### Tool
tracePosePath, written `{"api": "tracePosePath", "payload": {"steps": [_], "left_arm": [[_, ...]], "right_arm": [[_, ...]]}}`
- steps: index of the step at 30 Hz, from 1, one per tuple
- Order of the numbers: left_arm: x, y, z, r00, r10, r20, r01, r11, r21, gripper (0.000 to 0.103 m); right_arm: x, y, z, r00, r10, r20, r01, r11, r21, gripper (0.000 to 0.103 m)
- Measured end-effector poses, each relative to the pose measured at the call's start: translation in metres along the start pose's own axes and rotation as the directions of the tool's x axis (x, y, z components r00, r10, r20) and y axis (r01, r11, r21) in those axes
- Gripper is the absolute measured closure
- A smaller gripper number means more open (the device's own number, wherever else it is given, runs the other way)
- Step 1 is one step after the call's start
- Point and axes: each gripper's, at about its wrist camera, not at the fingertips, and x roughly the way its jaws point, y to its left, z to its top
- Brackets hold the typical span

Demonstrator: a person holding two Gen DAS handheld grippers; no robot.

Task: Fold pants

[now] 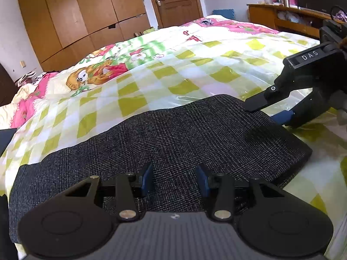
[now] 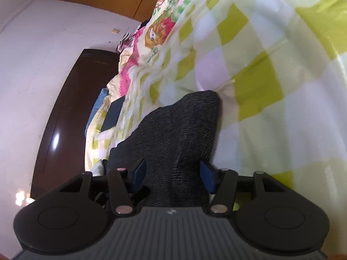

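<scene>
Bed (image 1: 195, 65) with green-checked quilt carries the dark grey pants (image 1: 164, 138), folded flat near its front edge. Left gripper (image 1: 174, 178) hovers over the pants' near edge, jaws apart, nothing gripped. Right gripper (image 1: 269, 110) sits at the pants' right end, jaws apart around the fabric edge, not clamped.

one pair of dark grey pants (image 1: 164, 138), two claws: the left claw (image 1: 174, 178) and the right claw (image 1: 271, 111). one checked quilt (image 1: 173, 69), one bed, one door (image 1: 173, 0).
</scene>
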Motion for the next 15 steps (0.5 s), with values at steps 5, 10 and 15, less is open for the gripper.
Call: {"api": "tracePosePath", "payload": {"steps": [5, 10, 15], "left_arm": [[0.001, -0.001, 0.001, 1.000, -0.009, -0.006, 0.010, 1.000, 0.014, 0.046], [0.005, -0.002, 0.002, 1.000, -0.023, -0.008, 0.023, 1.000, 0.012, 0.046], [0.009, -0.003, 0.006, 0.999, -0.032, -0.015, 0.032, 0.999, 0.008, 0.046]], "right_arm": [[-0.002, -0.022, 0.009, 0.999, 0.013, -0.047, -0.010, 0.998, 0.060, 0.074], [0.014, -0.024, 0.023, 0.992, 0.088, -0.091, -0.082, 0.994, 0.066, 0.067], [0.011, -0.032, 0.036, 0.986, 0.138, -0.095, -0.132, 0.989, 0.074, 0.066]]}}
